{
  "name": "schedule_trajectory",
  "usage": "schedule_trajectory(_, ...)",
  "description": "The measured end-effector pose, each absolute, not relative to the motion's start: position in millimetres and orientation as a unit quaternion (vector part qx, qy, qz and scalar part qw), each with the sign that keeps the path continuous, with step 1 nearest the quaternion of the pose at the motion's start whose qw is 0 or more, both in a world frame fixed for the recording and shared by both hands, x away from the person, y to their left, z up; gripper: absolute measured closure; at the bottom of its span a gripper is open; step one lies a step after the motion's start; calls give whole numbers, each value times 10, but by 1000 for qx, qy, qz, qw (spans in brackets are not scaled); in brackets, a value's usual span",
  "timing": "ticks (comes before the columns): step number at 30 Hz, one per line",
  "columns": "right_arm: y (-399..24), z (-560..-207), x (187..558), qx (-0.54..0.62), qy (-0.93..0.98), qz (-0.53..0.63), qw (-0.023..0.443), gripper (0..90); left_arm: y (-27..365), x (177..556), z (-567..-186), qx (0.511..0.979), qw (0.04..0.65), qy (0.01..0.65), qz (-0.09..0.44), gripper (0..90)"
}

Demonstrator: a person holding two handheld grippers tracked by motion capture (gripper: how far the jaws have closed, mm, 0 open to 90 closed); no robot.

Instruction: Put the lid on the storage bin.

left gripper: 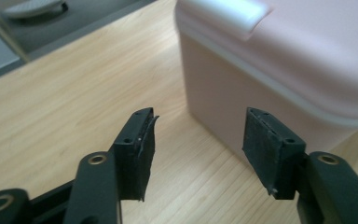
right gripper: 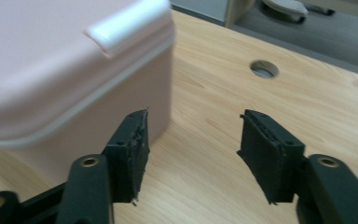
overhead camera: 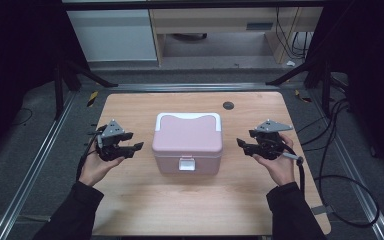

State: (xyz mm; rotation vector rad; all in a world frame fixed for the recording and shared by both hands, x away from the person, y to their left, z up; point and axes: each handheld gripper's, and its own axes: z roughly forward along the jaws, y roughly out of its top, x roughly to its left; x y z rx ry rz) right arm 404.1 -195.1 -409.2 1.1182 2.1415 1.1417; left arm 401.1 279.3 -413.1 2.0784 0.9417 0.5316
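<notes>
A pink lidded box (overhead camera: 187, 142) with a white front latch (overhead camera: 186, 163) stands at the middle of the wooden table (overhead camera: 190, 200). My left gripper (overhead camera: 136, 142) hovers just left of the box, jaws pointing at its side. In the left gripper view the pink box (left gripper: 279, 65) rises close ahead, and my left gripper (left gripper: 198, 149) stands open with bare wood between its pads. My right gripper (overhead camera: 241, 145) sits just right of the box, apart from it. In the right gripper view the box (right gripper: 70, 70) is at the left, and my right gripper (right gripper: 191, 154) is open with nothing in it.
A round cable hole (overhead camera: 228, 105) lies in the table's far right part, also seen as the hole (right gripper: 264, 69) in the right gripper view. Black cables (overhead camera: 340, 180) trail on the floor at the right. Metal frame rails (overhead camera: 35, 165) run along both sides of the table.
</notes>
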Motion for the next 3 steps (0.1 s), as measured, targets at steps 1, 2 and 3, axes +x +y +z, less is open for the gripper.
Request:
schedule_trajectory(1,-1976,-4125,4034,412,779,407,238,370,2812,4013,-4174,814,391,377,206,388)
schedule_trajectory(2,-2001,-4155,4030,418,780,396,244,349,2825,4023,-4216,815,385,383,202,376)
schedule_trajectory(3,-2027,-4188,4023,425,781,385,249,333,2836,4031,-4256,817,376,388,202,357)
